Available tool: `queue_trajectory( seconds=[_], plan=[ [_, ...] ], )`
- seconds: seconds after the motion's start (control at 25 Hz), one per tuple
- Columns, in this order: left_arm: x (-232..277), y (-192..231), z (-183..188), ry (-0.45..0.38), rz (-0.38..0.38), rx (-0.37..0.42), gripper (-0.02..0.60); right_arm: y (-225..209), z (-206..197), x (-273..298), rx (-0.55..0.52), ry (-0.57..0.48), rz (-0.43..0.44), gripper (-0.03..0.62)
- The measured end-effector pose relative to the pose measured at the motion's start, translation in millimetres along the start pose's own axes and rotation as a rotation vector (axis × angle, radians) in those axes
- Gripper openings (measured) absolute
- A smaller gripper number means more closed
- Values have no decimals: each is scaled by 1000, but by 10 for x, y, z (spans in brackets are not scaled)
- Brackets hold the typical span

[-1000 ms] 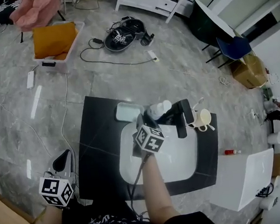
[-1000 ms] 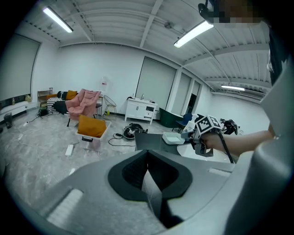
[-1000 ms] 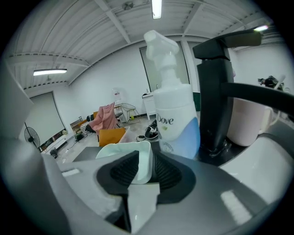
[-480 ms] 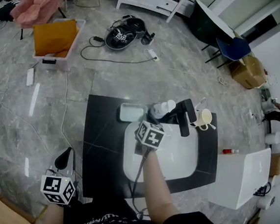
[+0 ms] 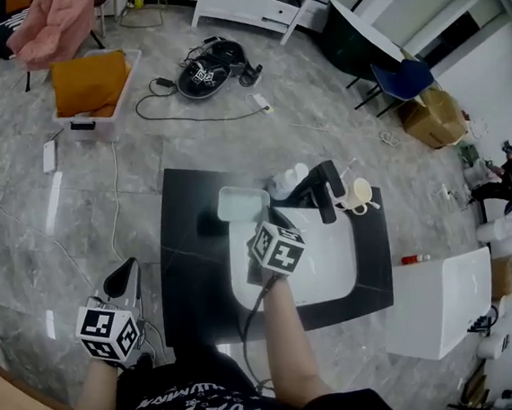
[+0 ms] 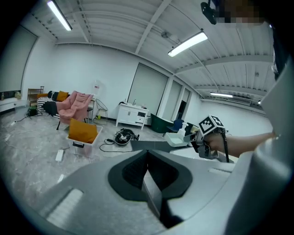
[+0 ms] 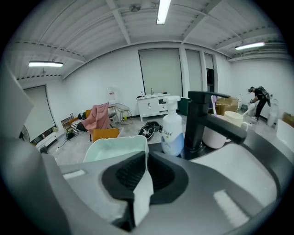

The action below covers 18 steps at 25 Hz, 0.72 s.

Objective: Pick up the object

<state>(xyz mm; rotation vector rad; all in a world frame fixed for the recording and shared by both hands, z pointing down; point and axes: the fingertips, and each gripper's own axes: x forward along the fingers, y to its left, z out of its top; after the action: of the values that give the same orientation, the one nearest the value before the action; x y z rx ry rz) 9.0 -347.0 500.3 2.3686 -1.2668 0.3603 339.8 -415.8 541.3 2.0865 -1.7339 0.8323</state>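
Note:
A pale tub (image 5: 238, 203) with a mint-green inside (image 7: 112, 151) stands at the back left of the black counter (image 5: 188, 251), beside the white basin (image 5: 320, 261). My right gripper (image 5: 258, 222) reaches over the basin's left edge to it. Its jaws (image 7: 145, 165) are shut on the tub's near wall, which shows as a thin white sheet pinched between the pads. My left gripper (image 5: 122, 277) hangs low at the counter's left side, over the floor. In the left gripper view its jaws (image 6: 147, 172) are shut with nothing between them.
A black faucet (image 5: 324, 193) rises behind the basin, close to the right of the tub. Next to it are a white soap bottle (image 7: 172, 131) and a cream cup (image 5: 357, 196). A white cabinet (image 5: 437, 304) adjoins the counter's right end. A bin with an orange cushion (image 5: 89, 85) and cables lie on the floor.
The head view has shifted a little. The right gripper has stayed at the tub's near wall by the basin's left edge. The left gripper keeps its low place at the left.

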Motion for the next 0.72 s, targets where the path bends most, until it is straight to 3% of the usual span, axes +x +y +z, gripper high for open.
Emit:
queue_trajectory(
  seconds=[0.72],
  plan=[
    [-893, -252, -185, -21, -175, 29, 9, 241, -516, -1852, 73, -115, -65, 18]
  ],
)
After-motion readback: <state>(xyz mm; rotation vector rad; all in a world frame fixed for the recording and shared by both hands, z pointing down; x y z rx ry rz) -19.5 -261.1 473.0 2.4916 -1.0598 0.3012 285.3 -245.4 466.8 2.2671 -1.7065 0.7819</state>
